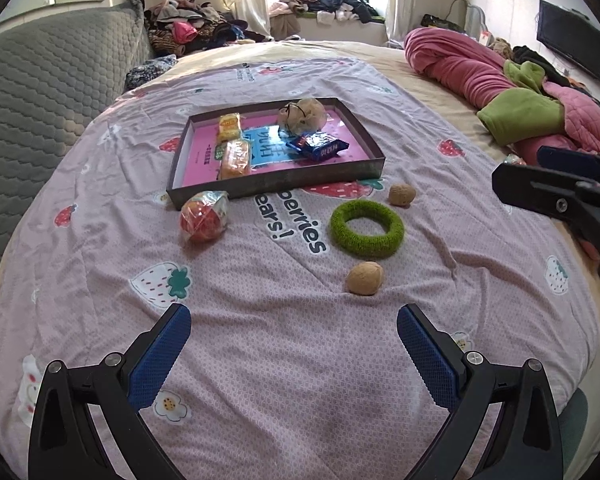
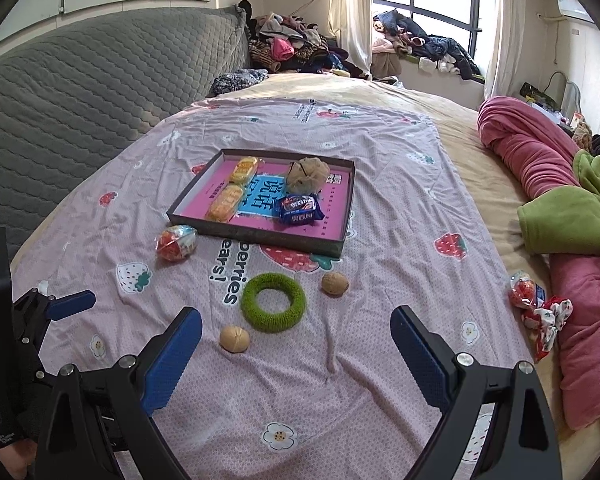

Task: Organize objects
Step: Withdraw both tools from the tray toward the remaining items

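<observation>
Both grippers hover over the bed, nothing held. Left gripper (image 1: 294, 326): jaws spread wide, empty. Right gripper (image 2: 296, 330): jaws spread wide, empty. In the left view the right gripper sits at 3 o'clock, edge of frame.

Counts, near to far, clock directions from the left wrist view:
- Walnuts: 2. Near walnut (image 1: 365, 278) just ahead at 1 o'clock, far walnut (image 1: 401, 194) beyond the ring, further along 1 o'clock. Both loose on the pink strawberry sheet (image 1: 260, 360).
- Green fuzzy ring (image 1: 367, 228): 1, flat between the two walnuts, touching neither.
- Red-orange wrapped ball (image 1: 203, 216): 1 at 11 o'clock, just beside the tray's near left corner, possibly touching.
- Dark shallow tray (image 1: 276, 181): 1 at 12 o'clock, pink-and-blue printed base. Inside: yellow snack packs, 2, along the left side (near one (image 1: 236, 159), far one (image 1: 229, 125)); blue wrapped snack (image 1: 318, 146), 1, right of centre; beige mesh pouch (image 1: 303, 116), 1, far right corner.
- Right view only: a second red wrapped item (image 2: 526, 292) and a red floral scrunchie (image 2: 548, 322) at 3 o'clock, off the sheet, against the pink blanket (image 2: 540, 152).

Surroundings: grey quilted headboard (image 1: 40, 92) at 9–10 o'clock, clothes piles (image 1: 192, 26) by the window at 12, wall TV (image 1: 572, 40) at 2. No object between the jaws and the near walnut or ring.
</observation>
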Demonstrator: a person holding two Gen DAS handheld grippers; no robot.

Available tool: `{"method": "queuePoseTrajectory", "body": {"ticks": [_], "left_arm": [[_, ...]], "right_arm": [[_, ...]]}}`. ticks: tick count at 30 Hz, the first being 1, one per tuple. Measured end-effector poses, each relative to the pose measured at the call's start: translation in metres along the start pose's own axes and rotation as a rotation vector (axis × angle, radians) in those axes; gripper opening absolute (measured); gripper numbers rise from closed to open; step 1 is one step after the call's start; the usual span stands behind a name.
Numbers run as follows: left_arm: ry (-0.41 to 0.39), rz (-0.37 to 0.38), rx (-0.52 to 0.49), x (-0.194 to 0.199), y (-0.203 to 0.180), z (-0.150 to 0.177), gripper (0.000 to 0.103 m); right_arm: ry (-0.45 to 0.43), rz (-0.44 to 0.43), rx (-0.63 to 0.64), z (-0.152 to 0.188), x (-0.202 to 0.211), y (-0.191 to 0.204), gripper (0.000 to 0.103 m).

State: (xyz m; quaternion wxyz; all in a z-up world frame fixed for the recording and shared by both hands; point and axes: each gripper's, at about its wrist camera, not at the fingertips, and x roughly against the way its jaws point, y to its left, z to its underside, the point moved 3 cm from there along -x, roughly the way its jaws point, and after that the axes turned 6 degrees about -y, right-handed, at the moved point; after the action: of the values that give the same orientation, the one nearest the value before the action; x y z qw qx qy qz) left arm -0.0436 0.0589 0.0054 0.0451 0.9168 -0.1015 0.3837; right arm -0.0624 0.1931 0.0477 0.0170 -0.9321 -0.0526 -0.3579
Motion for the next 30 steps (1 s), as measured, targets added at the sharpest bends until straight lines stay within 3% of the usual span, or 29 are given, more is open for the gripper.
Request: {"method": "queuePoseTrajectory", "body": {"ticks": [30], "left_arm": [[0.019, -0.010, 0.110, -0.062, 0.077, -0.006, 0.103]], "right_arm": [[0.108, -0.033, 0.013, 0.011, -0.097, 0.030, 0.096]]}}
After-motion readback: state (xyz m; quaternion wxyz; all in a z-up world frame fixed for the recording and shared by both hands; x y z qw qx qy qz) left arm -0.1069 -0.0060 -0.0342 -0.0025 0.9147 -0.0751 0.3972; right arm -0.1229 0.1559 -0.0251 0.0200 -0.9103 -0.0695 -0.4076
